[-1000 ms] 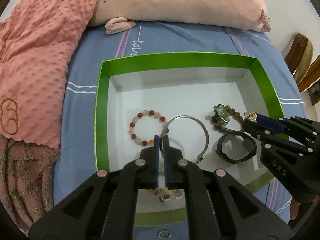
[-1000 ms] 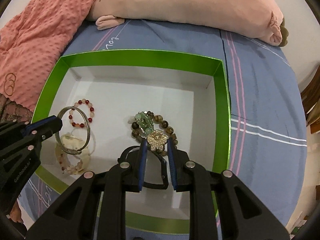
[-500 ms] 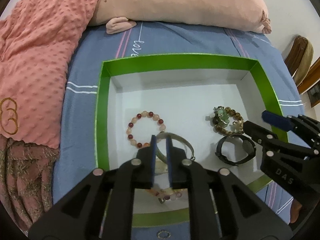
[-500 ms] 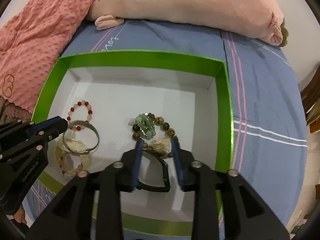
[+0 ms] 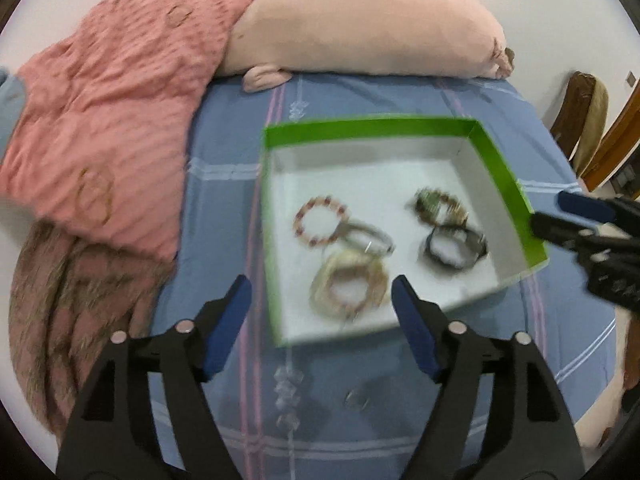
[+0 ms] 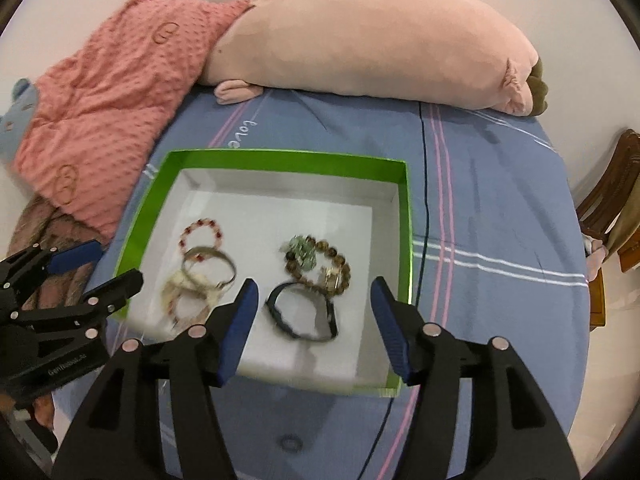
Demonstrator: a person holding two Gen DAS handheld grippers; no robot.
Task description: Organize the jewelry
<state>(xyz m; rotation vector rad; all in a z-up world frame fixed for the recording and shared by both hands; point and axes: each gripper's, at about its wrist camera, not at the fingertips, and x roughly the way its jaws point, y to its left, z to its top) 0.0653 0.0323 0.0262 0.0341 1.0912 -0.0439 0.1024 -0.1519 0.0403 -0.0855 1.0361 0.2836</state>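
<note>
While both grippers hang over the bed with fingers just spread apart and nothing between them, the green-rimmed box (image 6: 404, 216) holds the jewelry: a round red bead bracelet (image 6: 201, 233), a shiny metal bangle (image 6: 209, 267), a brown bead bracelet (image 6: 318, 266) and a black band (image 6: 302, 312). The left gripper (image 5: 322, 320) and right gripper (image 6: 314, 320) are both empty.

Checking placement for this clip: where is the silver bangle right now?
In the right wrist view the silver bangle lies in the green box's left half, overlapping the red bead bracelet and a pale bracelet.

Left tool (image 5: 322, 300) jaws just opened, empty; blurred bracelets, apparently five, inside green box (image 5: 504, 168).
</note>
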